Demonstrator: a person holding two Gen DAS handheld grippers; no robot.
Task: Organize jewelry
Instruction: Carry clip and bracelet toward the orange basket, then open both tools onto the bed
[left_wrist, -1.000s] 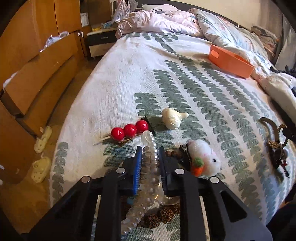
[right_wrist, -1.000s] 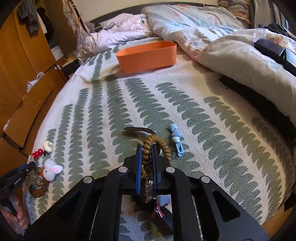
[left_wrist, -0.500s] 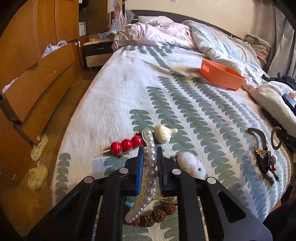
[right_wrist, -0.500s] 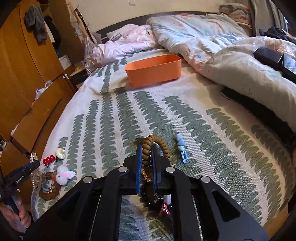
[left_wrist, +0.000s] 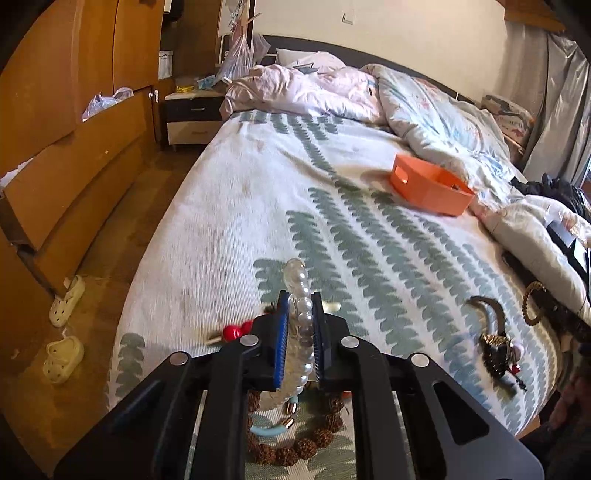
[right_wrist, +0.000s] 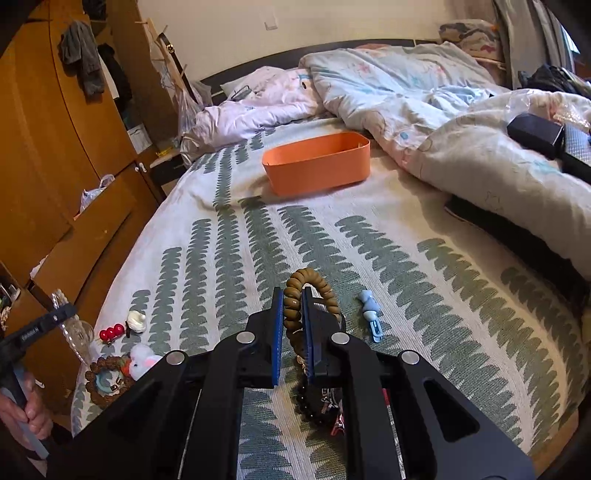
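Over a bed spread with a white cover (left_wrist: 236, 206) patterned in grey-green leaves, the left gripper (left_wrist: 300, 334) pinches a clear and pearl-white beaded bracelet (left_wrist: 301, 325) between its blue-lined jaws, the loop arching out past the fingertips. Beneath it lie a brown knobbly seed-bead bracelet (left_wrist: 295, 448) and a pale blue bangle with gold caps (left_wrist: 271, 430); just left of its tip sits a hair stick with red balls (left_wrist: 236, 331). The right gripper (right_wrist: 293, 334) is pressed shut on a tan coiled spiral hair tie (right_wrist: 308, 291), with a dark tangle of jewelry (right_wrist: 319, 404) under its jaws and a light blue plastic hair clip (right_wrist: 371, 315) just to its right. Well ahead of both tools rests an orange rectangular plastic bin (right_wrist: 317, 164). At the right view's lower left edge, a hand (right_wrist: 33, 410) grips the other tool's handle.
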